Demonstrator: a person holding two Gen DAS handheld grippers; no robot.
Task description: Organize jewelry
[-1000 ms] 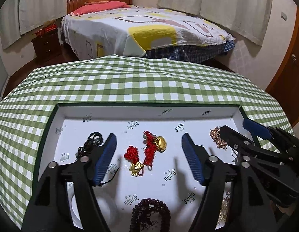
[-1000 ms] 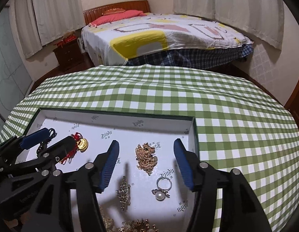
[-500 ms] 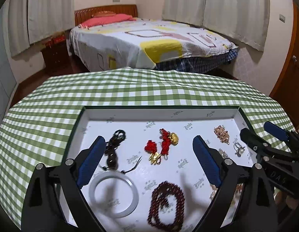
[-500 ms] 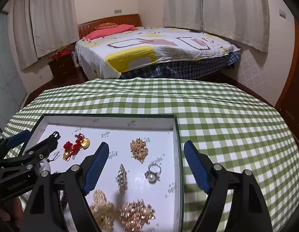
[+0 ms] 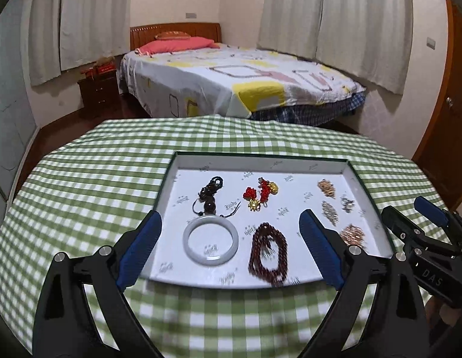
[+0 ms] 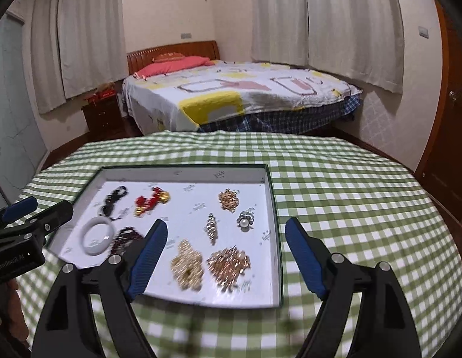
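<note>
Plainly, the biggest thing here is the tabletop [image 5: 81, 197] under its green-and-white checked cloth, with a bed [image 6: 231, 95] in the room beyond it. On the cloth sits the jewelry, all inside a shallow white tray [image 5: 260, 164] with a dark green rim.

Both claws hang above the near edge of the tray, empty. The left claw [image 5: 229, 250] has its jaws spread wide, and so does the right claw [image 6: 223, 256]; neither touches anything.

In the tray's left half lie a white bangle [image 5: 211, 245], a dark red bead bracelet [image 5: 268, 249], a dark beaded cord [image 5: 211, 194] and a red knotted charm with gold pieces [image 5: 259, 195]. The right half holds gold pieces: a gold cluster [image 6: 187, 265], a rose-gold cluster [image 6: 229, 264], a smaller gold chain pile [image 6: 228, 200], a slim pendant [image 6: 211, 228] and a pearl ring [image 6: 245, 219], all lying apart from one another.

Judging by this layout, the sorting looks done or nearly so, and the step in hand is pulling away to check. If another piece needs moving, the next reach calls for coming down over it with the jaws narrowed to suit something small and thin.

Against the frames a second ago, both cameras sat low over the tray among the pieces; now they have backed off and risen, so the whole tray shows.
</note>
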